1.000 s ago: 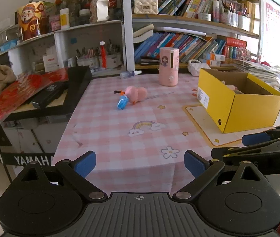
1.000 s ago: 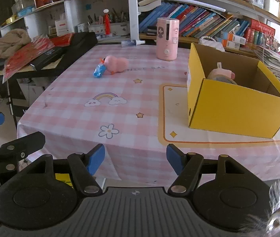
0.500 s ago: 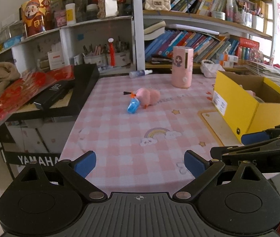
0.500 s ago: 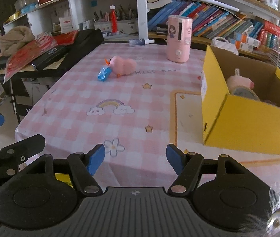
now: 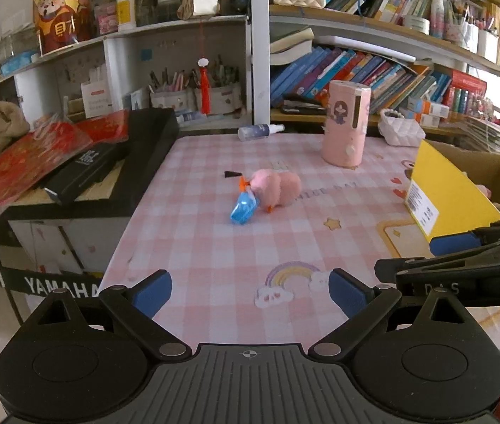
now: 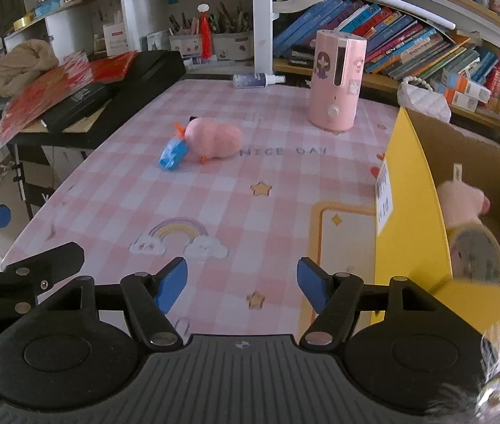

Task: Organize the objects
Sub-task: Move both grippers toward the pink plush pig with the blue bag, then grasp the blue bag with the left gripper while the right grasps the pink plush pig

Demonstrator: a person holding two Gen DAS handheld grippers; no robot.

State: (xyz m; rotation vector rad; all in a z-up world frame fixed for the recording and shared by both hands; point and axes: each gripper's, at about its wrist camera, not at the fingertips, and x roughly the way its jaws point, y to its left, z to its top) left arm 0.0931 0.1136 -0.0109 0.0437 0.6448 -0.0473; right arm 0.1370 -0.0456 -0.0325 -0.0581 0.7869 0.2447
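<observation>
A pink plush toy [image 5: 278,188] [image 6: 214,137] lies mid-table with a small blue packet [image 5: 243,208] [image 6: 173,153] against its left side. On the right stands a yellow cardboard box [image 5: 451,194] [image 6: 412,212]; inside it I see another pink plush [image 6: 462,201] and a round item. My left gripper [image 5: 250,291] hovers open over the table's near edge, nothing between its blue pads. My right gripper [image 6: 242,281] is also open and empty, just left of the box's near corner. Both toys are well ahead of both grippers.
A pink cylinder device [image 5: 346,123] [image 6: 336,81] stands at the back, a spray bottle [image 5: 260,130] lies behind it. A black keyboard [image 5: 108,162] with red packets flanks the table's left edge. Bookshelves [image 5: 356,67] fill the background.
Both grippers have moved forward over the table; the plush, packet and box appear closer and larger. The jaws kept the same width.
</observation>
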